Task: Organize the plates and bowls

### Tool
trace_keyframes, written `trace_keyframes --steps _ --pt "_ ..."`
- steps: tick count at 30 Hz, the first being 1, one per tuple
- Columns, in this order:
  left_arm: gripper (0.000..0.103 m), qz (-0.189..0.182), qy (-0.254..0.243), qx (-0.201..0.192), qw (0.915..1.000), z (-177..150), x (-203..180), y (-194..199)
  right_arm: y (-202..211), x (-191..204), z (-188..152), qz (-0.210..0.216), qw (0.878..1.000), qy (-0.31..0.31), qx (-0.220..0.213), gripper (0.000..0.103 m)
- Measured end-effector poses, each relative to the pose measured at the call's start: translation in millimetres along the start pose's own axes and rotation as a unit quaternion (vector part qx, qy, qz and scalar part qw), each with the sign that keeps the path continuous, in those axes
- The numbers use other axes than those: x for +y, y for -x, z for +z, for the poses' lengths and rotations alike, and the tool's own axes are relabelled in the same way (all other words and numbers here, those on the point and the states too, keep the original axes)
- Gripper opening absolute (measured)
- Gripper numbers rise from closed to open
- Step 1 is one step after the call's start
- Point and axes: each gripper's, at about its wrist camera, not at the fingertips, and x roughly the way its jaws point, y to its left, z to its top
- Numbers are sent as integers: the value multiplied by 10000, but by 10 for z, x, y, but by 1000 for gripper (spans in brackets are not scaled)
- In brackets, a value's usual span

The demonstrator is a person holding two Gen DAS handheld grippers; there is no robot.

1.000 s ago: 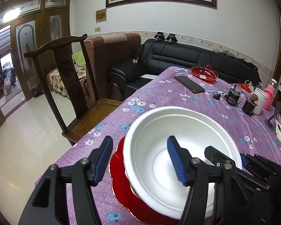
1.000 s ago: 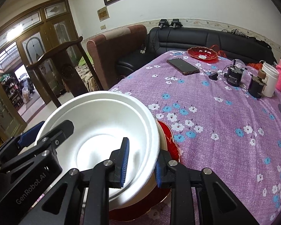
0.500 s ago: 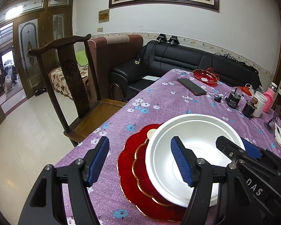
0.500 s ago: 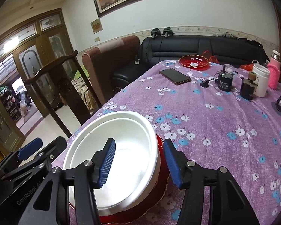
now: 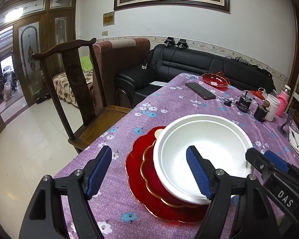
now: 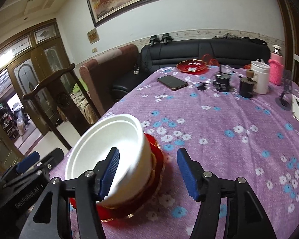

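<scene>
White foam bowl [image 5: 203,151] atop 2 red plates [image 5: 149,181], light, crushable, best pinched at rim; left claw [image 5: 149,171], right claw [image 6: 147,171] opening, gripping nothing.

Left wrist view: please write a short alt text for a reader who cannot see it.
A white bowl sits on stacked red plates on a purple flowered tablecloth, with the left gripper opening its blue-padded jaws around the bowl's near rim, not pressing it. The right gripper enters from the right; a wooden chair stands beside the table.

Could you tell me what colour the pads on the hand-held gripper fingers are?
Blue, ribbed pads, clearest in the left wrist view.
</scene>
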Motion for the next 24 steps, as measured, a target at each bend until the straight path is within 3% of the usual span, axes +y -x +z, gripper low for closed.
trace_keyframes --steps 6,9,14,24 --pt "78 -96 -81 -51 9999 -83 -43 141 139 -107 -203 -111 9996 -247 -62 65" --pt "85 -142 -153 -143 9997 -150 -78 241 206 -120 -279 -118 9993 -335 -68 65" --pt "86 -148 -350 -169 9991 -264 -90 316 279 -62 -388 -236 9995 -186 -42 65" --pt "86 -35 203 15 9998 -266 327 264 242 -95 -264 -370 9985 -376 -126 66"
